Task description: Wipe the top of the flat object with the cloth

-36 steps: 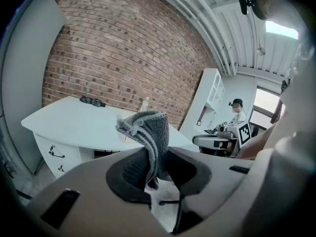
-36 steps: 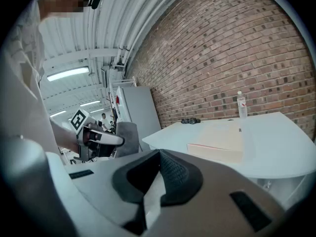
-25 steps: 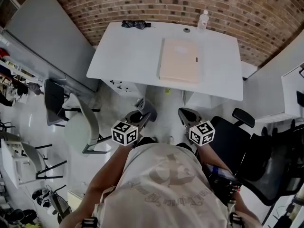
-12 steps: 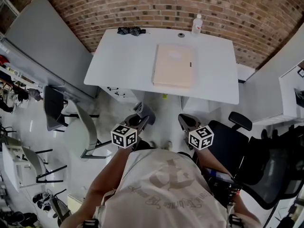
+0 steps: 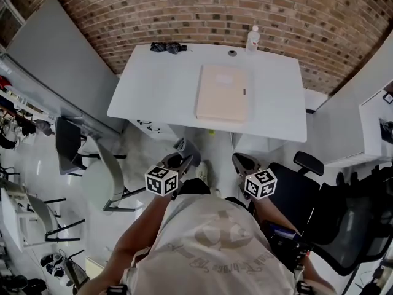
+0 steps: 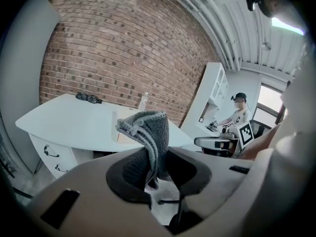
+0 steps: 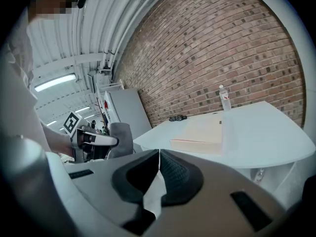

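The flat beige object (image 5: 223, 93) lies on the white table (image 5: 159, 85), well ahead of both grippers. My left gripper (image 5: 179, 158) is held low near my body, short of the table, shut on a folded grey cloth (image 6: 148, 135) that sticks up between its pads. The cloth hides part of the flat object in the left gripper view. My right gripper (image 5: 242, 163) is level with it on the right, shut with nothing between its pads (image 7: 173, 169). The right gripper view shows the flat object (image 7: 200, 132), the left gripper (image 7: 94, 141) and its cloth (image 7: 121, 137).
A water bottle (image 5: 252, 37), a small round item (image 5: 232, 53) and a dark bundle (image 5: 167, 47) stand along the table's far edge by the brick wall. A black office chair (image 5: 307, 189) stands right of me, a grey chair (image 5: 92, 158) left. A person (image 6: 238, 113) sits far off.
The head view has shifted slightly, so the table sits a little lower and to the left in the picture. Both grippers stay low by my body, the left still holding the cloth.
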Demonstrator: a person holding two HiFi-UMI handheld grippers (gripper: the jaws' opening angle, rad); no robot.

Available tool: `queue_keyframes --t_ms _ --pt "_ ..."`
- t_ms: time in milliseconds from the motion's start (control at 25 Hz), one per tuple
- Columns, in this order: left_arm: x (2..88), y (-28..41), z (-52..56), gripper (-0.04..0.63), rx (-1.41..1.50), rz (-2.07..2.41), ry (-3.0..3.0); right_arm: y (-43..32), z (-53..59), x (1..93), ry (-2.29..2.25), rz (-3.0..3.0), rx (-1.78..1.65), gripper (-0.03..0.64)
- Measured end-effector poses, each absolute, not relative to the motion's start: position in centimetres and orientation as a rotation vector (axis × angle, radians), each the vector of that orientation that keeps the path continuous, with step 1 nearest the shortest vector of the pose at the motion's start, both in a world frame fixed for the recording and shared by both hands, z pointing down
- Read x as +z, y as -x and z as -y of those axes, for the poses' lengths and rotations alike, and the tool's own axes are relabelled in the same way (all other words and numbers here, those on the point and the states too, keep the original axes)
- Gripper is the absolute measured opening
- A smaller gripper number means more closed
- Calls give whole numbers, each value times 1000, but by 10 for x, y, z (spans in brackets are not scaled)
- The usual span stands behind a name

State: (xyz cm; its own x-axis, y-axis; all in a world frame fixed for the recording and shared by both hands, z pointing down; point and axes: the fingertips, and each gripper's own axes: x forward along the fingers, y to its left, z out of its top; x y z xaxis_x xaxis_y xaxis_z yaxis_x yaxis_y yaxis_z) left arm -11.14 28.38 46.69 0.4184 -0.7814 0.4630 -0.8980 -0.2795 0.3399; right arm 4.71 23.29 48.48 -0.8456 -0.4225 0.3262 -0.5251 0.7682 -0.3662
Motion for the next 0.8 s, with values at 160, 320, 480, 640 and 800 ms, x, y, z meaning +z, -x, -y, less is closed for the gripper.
queue_keyframes --t_ms 160,320,480,640,800 --pt "477 109 -273 103 272 1381 -2125 -53 -217 490 -800 2714 685 23" --pt "489 111 -253 103 271 1351 -2132 -54 -198 495 -846 2703 689 23" --pt "494 112 -219 103 262 1337 -2141 -56 -171 500 -876 2679 698 23" --pt "490 117 -179 103 265 1322 -2164 -51 -132 497 -903 2661 689 23" --pt "490 130 -142 103 264 1303 -2165 -38 -95 491 -915 2662 668 23"
